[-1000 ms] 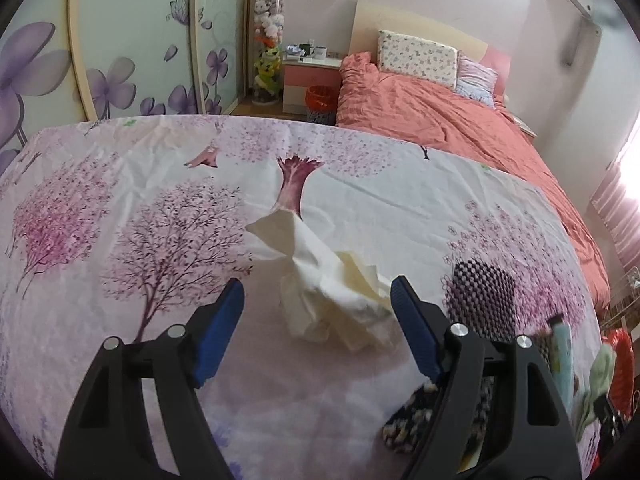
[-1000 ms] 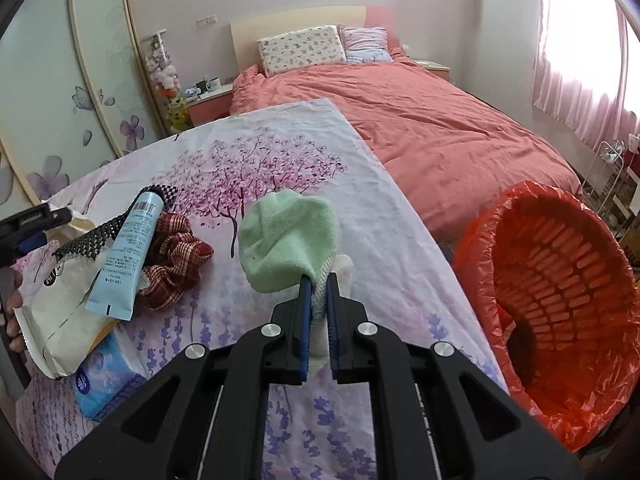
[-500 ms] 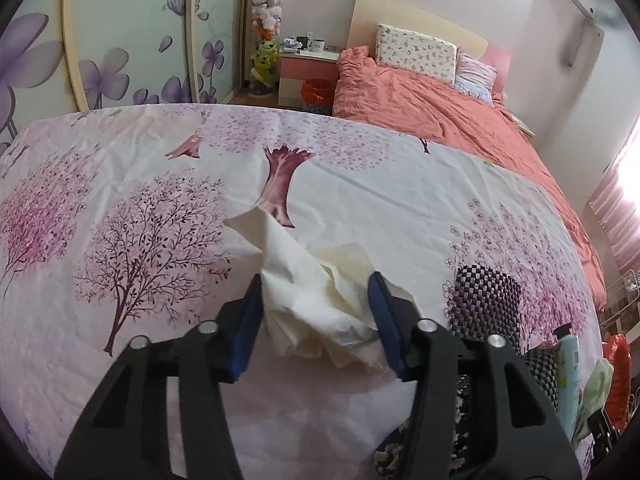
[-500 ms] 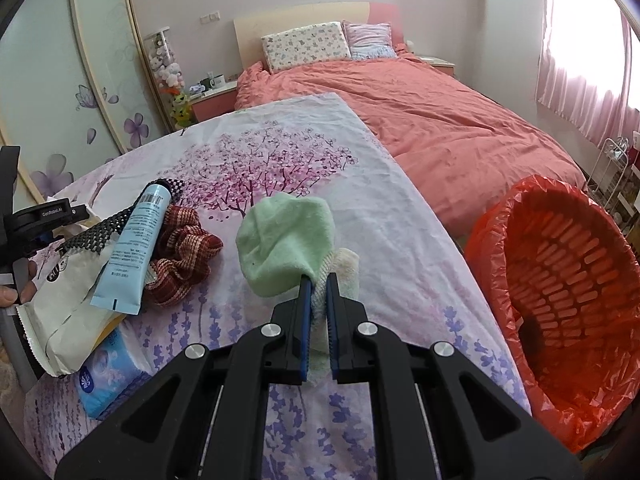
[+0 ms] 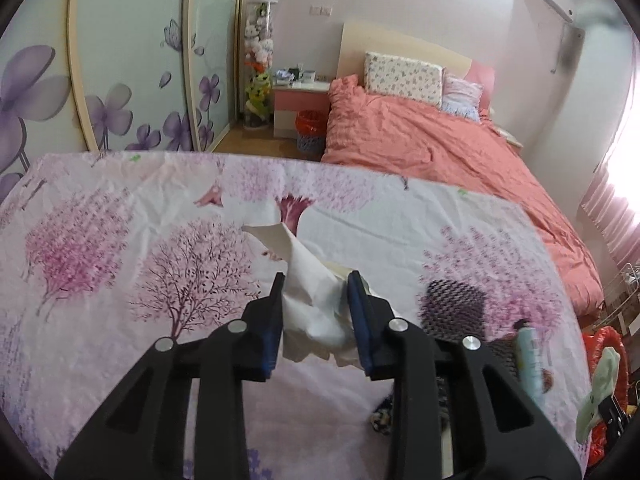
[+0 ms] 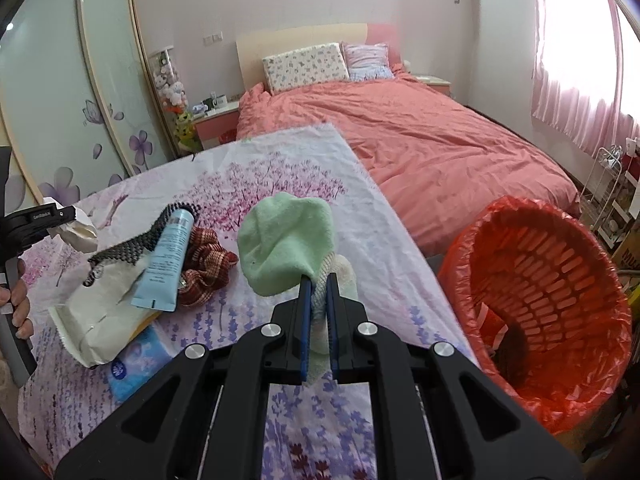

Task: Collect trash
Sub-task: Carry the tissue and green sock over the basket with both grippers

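Observation:
My left gripper [image 5: 316, 300] is shut on a crumpled cream tissue [image 5: 308, 280] and holds it above the flowered tablecloth [image 5: 120, 240]; the tissue also shows at the left in the right wrist view [image 6: 80, 232]. My right gripper [image 6: 318, 292] is shut on a green-and-white sock [image 6: 286, 240], held over the table's right side. A red-lined trash basket [image 6: 540, 280] stands on the floor to the right of the table, open toward me.
On the table lie a blue tube [image 6: 168, 256], a red plaid scrunchie [image 6: 208, 272], a cream packet with a black mesh top [image 6: 104, 304] and a blue tissue pack [image 6: 136, 360]. A bed with a coral cover [image 6: 420, 140] lies beyond.
My left gripper closed on the tissue and lifted it off the cloth. My right gripper kept the sock and shifted slightly toward the basket.

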